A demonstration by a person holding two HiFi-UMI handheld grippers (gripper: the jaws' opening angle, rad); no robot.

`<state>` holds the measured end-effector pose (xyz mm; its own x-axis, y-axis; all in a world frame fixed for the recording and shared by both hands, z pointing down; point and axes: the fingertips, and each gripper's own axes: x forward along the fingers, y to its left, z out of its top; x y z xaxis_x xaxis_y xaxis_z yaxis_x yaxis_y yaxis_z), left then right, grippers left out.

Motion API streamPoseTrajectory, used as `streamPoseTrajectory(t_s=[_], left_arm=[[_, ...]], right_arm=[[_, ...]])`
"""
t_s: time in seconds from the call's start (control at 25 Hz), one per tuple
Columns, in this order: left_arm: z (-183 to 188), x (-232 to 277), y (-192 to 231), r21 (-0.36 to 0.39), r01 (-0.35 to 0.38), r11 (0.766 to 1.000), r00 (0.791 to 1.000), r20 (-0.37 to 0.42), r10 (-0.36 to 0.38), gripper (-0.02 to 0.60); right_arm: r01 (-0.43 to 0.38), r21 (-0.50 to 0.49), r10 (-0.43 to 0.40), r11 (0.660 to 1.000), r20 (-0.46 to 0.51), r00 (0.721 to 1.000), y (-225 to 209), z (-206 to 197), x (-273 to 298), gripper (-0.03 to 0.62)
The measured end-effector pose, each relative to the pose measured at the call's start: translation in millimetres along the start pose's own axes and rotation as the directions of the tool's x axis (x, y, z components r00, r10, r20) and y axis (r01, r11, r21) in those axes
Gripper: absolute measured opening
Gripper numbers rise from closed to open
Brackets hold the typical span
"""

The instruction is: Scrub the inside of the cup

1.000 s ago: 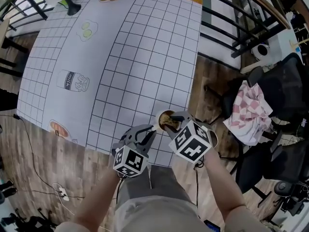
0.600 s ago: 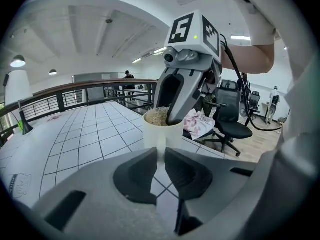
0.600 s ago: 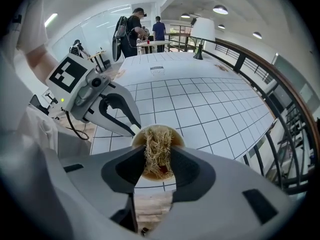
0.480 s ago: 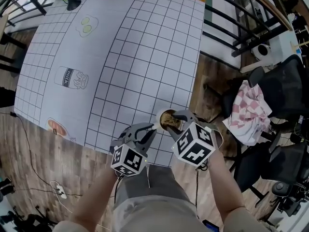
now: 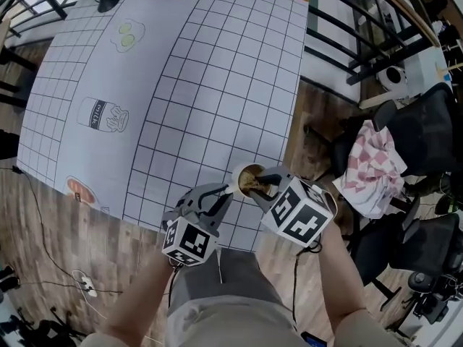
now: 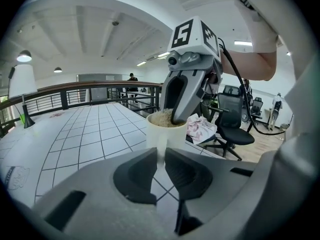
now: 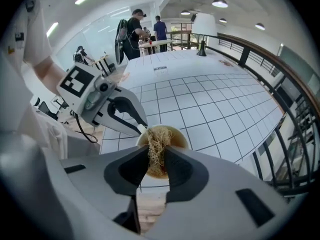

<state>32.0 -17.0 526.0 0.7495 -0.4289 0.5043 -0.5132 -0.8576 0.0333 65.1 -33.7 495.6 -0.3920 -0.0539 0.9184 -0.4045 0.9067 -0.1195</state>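
Observation:
A white cup stands near the table's front edge, brown-stained inside. My left gripper comes in from the left, shut on the cup's thin white handle, which sits between its jaws. From the right, my right gripper points steeply down into the cup. It is shut on a straw-coloured fibrous scrubber that hangs from its jaws into the cup's mouth. In the left gripper view the scrubber's fibres fill the cup's top.
The table has a white gridded cloth with printed food pictures, such as a milk carton. To the right are a black railing, office chairs and a red-checked cloth. People stand far off.
My right gripper's marker cube has tilted and shifted slightly to the right while its jaws stay in the cup. The left gripper and the cup have kept still.

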Motion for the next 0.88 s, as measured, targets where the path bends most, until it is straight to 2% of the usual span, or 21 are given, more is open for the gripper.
streamPoseTrajectory(t_s=[0.08, 0.16, 0.24, 0.32, 0.44, 0.52, 0.64, 0.72, 0.8, 0.88], left_arm=[[3, 1, 3, -0.005, -0.011, 1.0, 1.0, 0.012, 0.011, 0.061], [5, 1, 6, -0.013, -0.019, 1.0, 1.0, 0.023, 0.019, 0.06], [5, 2, 7, -0.02, -0.018, 1.0, 0.999, 0.031, 0.018, 0.06], [4, 2, 4, -0.016, -0.012, 1.0, 0.999, 0.036, 0.013, 0.06], [2, 1, 1, -0.021, -0.007, 1.0, 0.999, 0.04, 0.008, 0.06], [1, 1, -1, -0.036, 0.0, 0.999, 0.999, 0.041, 0.002, 0.06], [2, 3, -4, -0.039, -0.004, 0.999, 0.999, 0.043, 0.006, 0.066], [2, 5, -4, -0.058, -0.002, 0.998, 0.999, 0.045, 0.005, 0.066], [1, 5, -4, -0.075, 0.003, 0.997, 0.999, 0.046, 0.0, 0.066], [1, 5, -4, -0.07, 0.002, 0.998, 0.999, 0.043, 0.001, 0.066]], right_arm=[[0.002, 0.019, -0.003, 1.0, 0.053, 0.999, -1, 5, -19, 0.094], [0.06, 0.018, -0.061, 0.998, 0.082, 0.995, -7, 12, -38, 0.094], [0.163, -0.029, -0.162, 0.986, 0.058, 0.985, -12, 13, -46, 0.094], [0.247, -0.12, -0.248, 0.962, 0.009, 0.969, -12, 12, -38, 0.094], [0.279, -0.226, -0.299, 0.933, -0.063, 0.952, -8, 6, -14, 0.094], [0.257, -0.219, -0.284, 0.941, -0.1, 0.954, -8, -1, 0, 0.094], [0.185, -0.1, -0.197, 0.978, -0.126, 0.972, -10, -12, 12, 0.094], [0.105, -0.001, -0.104, 0.994, -0.101, 0.989, -9, -13, 12, 0.094], [0.026, 0.073, -0.021, 0.997, -0.059, 0.998, -5, -11, 7, 0.094], [-0.008, 0.108, 0.009, 0.994, -0.01, 1.0, -1, -6, -5, 0.094]])
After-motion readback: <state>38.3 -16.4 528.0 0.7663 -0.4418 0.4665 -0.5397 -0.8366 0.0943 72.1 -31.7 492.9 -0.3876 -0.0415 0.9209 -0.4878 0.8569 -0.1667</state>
